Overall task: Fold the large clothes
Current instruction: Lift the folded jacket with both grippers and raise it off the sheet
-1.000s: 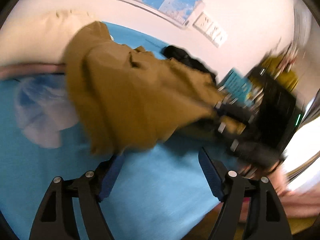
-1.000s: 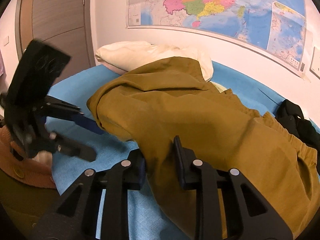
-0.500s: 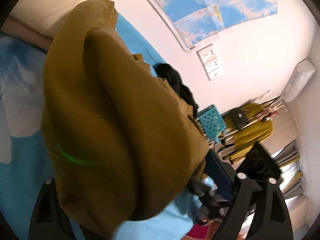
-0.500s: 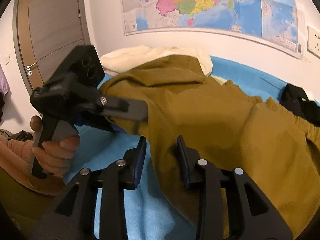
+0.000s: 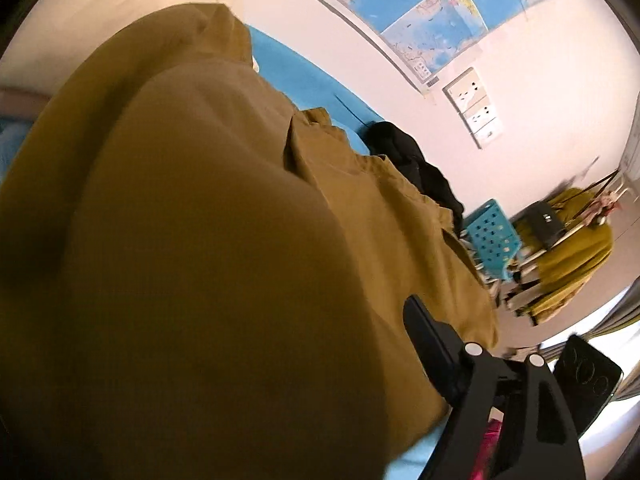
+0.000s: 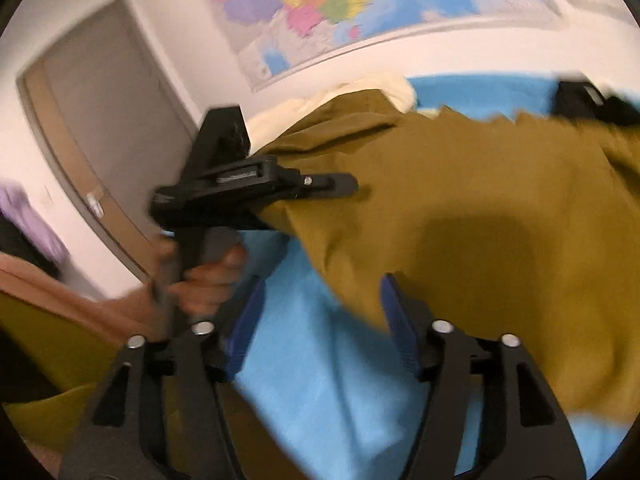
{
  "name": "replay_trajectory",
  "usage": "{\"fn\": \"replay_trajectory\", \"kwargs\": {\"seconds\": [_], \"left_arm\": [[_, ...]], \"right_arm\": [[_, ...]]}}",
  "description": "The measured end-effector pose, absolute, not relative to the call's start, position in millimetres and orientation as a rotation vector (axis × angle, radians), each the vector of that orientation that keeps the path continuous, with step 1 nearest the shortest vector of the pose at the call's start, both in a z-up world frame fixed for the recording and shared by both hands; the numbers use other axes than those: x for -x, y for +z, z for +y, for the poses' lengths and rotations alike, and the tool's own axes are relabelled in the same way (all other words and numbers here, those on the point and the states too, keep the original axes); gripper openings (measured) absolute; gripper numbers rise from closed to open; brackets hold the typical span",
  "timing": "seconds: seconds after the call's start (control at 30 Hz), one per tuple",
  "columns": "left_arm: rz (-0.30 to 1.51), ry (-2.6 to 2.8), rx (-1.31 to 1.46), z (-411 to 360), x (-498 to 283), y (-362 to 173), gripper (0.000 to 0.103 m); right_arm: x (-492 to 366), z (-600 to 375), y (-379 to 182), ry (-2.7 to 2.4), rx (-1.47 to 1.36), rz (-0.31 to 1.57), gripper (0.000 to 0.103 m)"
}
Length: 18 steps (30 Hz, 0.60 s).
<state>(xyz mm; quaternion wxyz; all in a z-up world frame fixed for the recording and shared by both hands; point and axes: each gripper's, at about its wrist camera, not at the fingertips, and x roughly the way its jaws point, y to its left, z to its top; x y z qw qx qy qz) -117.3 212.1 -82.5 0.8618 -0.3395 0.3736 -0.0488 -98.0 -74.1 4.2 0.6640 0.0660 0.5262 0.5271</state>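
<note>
**Mid-fold on the mustard trousers, regrip time**

So here's where we are: the mustard-brown trousers (image 6: 480, 208) are spread over the blue bedsheet (image 6: 320, 380), with one end near the cream pillow (image 6: 360, 92) and the gathered waistband end out toward the black garment (image 5: 412, 168).

Our right gripper (image 6: 320, 320) has just been opening. Its jaws stand wide with only sheet between the blue pads (image 6: 244, 320), and the trousers' near hem sits just beyond the right-hand pad. So nothing's held there.

The left gripper (image 6: 320, 188) is reaching in over the trousers' pillow-side edge. From its own camera, cloth covers nearly everything and only one finger (image 5: 432, 344) shows, so honestly we can't tell whether it's pinching fabric or just lying under it.

For the next bit, we'd get both tongs onto the same edge, pinch through all layers, lift level, and carry it over toward the waistband end without dragging the sheet along.
</note>
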Motion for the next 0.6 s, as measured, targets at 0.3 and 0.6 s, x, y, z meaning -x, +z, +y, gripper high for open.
{"fn": "replay_trajectory", "kwargs": {"seconds": [0.3, 0.6], "left_arm": [[0.811, -0.110, 0.733, 221.4, 117.8, -73.5, 0.049], [0.800, -0.176, 0.708, 219.9, 111.1, -56.5, 0.052]], "right_arm": [[76.7, -181.5, -25.6, 0.698, -0.487, 1.325, 0.080], [54.9, -151.7, -36.1, 0.447, -0.462, 1.145, 0.084]]}}
